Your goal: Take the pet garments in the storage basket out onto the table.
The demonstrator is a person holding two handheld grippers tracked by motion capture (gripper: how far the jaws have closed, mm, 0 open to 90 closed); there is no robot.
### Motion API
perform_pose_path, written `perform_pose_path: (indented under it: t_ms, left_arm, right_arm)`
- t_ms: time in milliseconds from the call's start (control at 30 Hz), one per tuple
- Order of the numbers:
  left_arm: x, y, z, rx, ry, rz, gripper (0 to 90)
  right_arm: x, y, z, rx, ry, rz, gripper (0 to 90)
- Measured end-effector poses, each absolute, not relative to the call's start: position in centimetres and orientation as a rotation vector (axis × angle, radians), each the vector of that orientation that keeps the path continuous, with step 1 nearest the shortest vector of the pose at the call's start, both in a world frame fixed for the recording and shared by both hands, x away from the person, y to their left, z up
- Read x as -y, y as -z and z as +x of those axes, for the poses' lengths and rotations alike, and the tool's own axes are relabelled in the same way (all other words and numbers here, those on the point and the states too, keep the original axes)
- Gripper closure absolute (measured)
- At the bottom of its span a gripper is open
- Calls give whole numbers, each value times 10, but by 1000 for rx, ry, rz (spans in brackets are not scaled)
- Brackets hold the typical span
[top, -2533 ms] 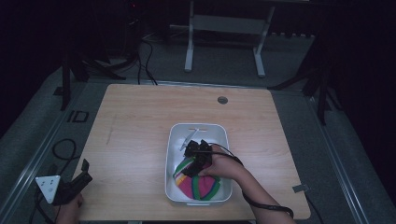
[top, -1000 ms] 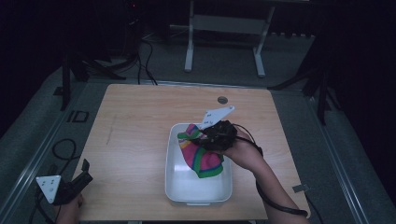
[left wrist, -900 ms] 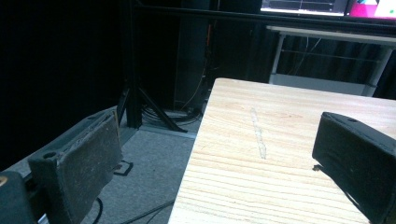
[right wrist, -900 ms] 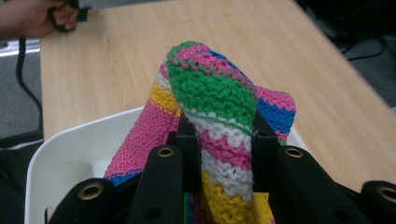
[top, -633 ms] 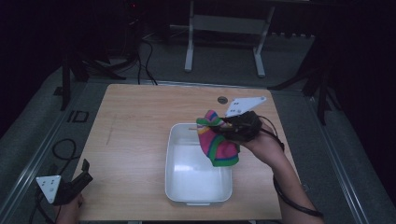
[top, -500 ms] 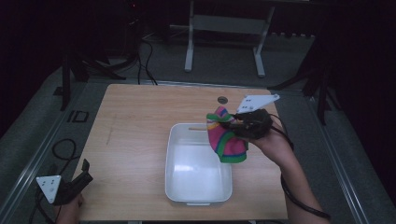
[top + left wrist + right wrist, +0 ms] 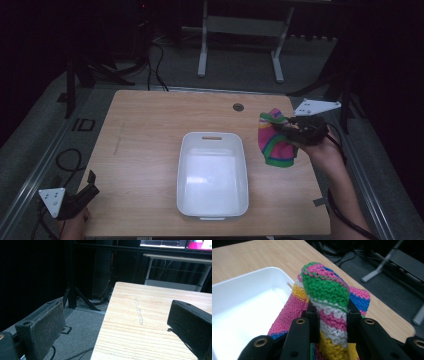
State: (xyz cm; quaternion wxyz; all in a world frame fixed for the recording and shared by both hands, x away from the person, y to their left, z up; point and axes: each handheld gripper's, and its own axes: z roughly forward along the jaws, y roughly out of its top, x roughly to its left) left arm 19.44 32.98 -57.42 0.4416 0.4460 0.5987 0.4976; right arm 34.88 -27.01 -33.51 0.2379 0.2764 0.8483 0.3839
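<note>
I see the wooden surface [image 7: 150,130] with a white tub [image 7: 212,172] sitting near its middle, nothing inside it. Just right of the tub, my right gripper [image 7: 287,127] holds a striped knitted cloth [image 7: 275,145] above the surface, its fingers [image 7: 308,315] clamped on a fold while the rest hangs down. My left gripper [image 7: 82,195] rests at the near left corner, fingers [image 7: 47,325] spread wide apart with nothing between them.
</note>
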Motion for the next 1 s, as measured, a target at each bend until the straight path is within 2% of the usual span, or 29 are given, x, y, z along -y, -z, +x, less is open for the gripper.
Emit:
perform_pose_path:
  t_ms: [333, 1000]
  left_arm:
    - [-330, 574, 194, -1486, -1237, 1107, 18]
    - [-330, 574, 194, -1485, -1234, 1107, 19]
  right_arm:
    - [287, 348, 358, -2280, -1039, 823, 723]
    - [272, 461, 414, -2269, -961, 1006, 720]
